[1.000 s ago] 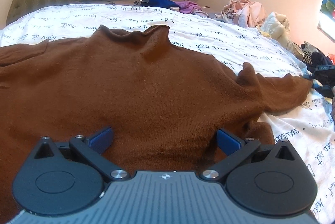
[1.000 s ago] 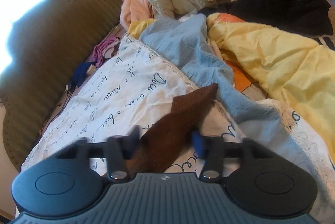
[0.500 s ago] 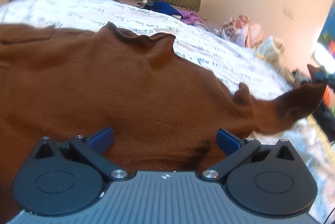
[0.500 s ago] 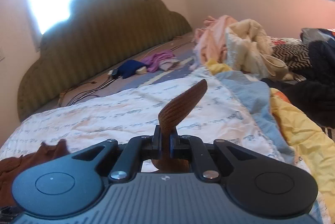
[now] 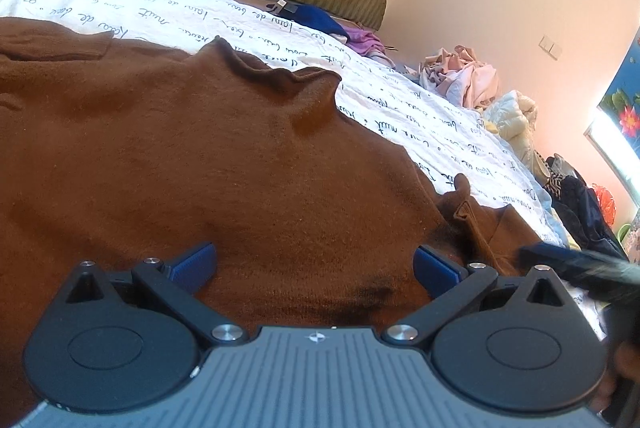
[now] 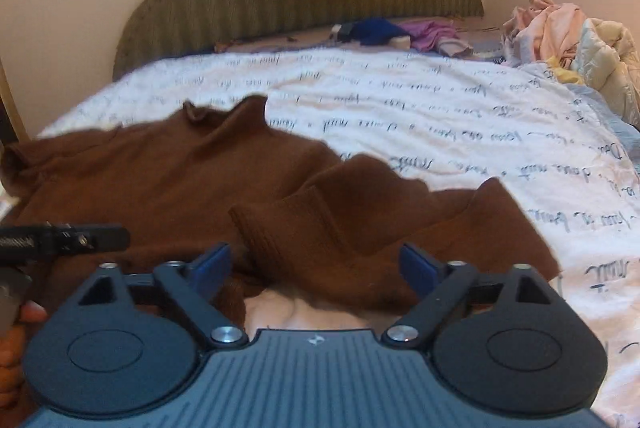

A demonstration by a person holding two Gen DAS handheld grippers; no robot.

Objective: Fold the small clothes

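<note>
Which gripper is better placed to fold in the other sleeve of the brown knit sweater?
Left, probably. The left gripper is open over the brown knit sweater, whose unfolded sleeve lies on its side. The right gripper, also open, sits over the ribbed cuff already folded in.

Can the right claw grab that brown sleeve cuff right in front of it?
Probably yes. The right claw is open, and the ribbed cuff of the brown knit sweater's sleeve lies folded onto the sweater just ahead, between the blue fingers. Nothing covers it.
</note>
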